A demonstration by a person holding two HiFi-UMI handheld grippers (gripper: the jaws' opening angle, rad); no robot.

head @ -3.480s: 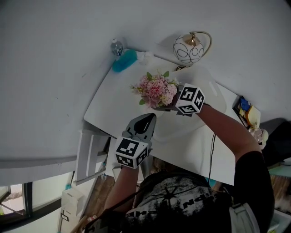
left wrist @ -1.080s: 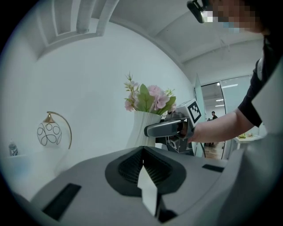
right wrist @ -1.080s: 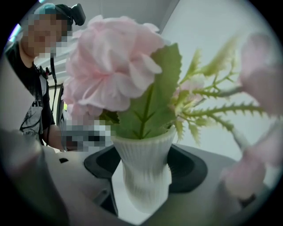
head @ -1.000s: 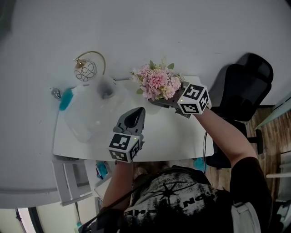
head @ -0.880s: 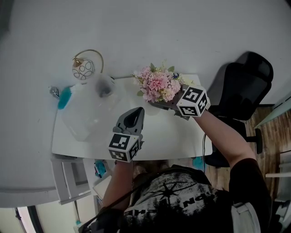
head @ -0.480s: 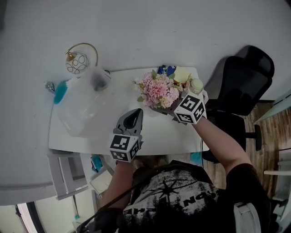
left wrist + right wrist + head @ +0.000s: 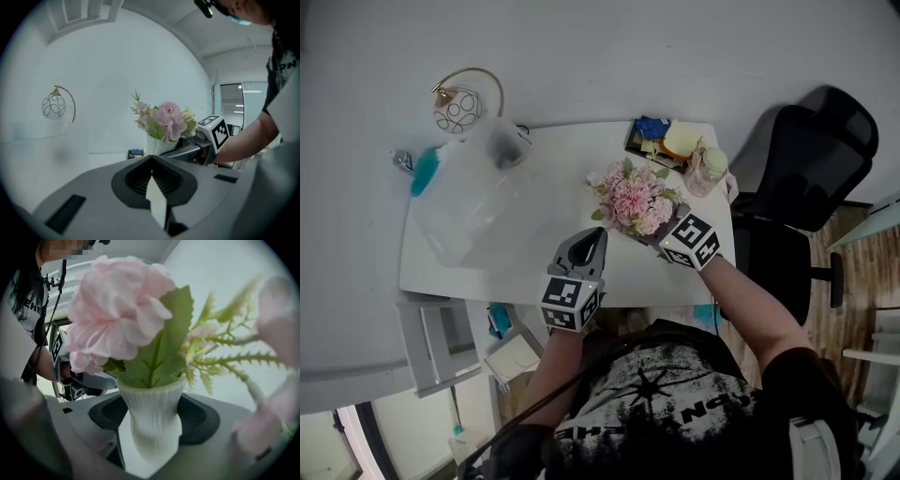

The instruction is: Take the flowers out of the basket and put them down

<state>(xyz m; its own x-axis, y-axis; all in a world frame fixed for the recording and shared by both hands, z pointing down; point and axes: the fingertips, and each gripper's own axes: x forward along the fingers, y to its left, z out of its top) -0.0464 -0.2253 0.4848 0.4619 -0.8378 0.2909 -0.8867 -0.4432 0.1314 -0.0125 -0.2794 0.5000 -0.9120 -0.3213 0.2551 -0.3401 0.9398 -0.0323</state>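
Gripping a white ribbed vase (image 7: 152, 427) at its waist, the right gripper (image 7: 654, 236) holds the pink flowers (image 7: 633, 199) over the right half of the table (image 7: 525, 277). The vase is upright, with the blooms pointing up. The left gripper (image 7: 592, 242) sits just beside it, jaws pressed together on nothing. A translucent container (image 7: 473, 202) lies well to the left. A tray (image 7: 634, 148) of small items and a jar (image 7: 711, 169) stand beyond the flowers.

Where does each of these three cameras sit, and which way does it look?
Head view: on the person's head, looking steeply down at the white table; both forearms, left gripper and right gripper show.
Left gripper view: on the left gripper, looking along its shut jaws toward the flowers; the person's right forearm shows.
Right gripper view: on the right gripper, looking at the vase between its jaws; the person's left arm shows.
Shared: all show the flowers.
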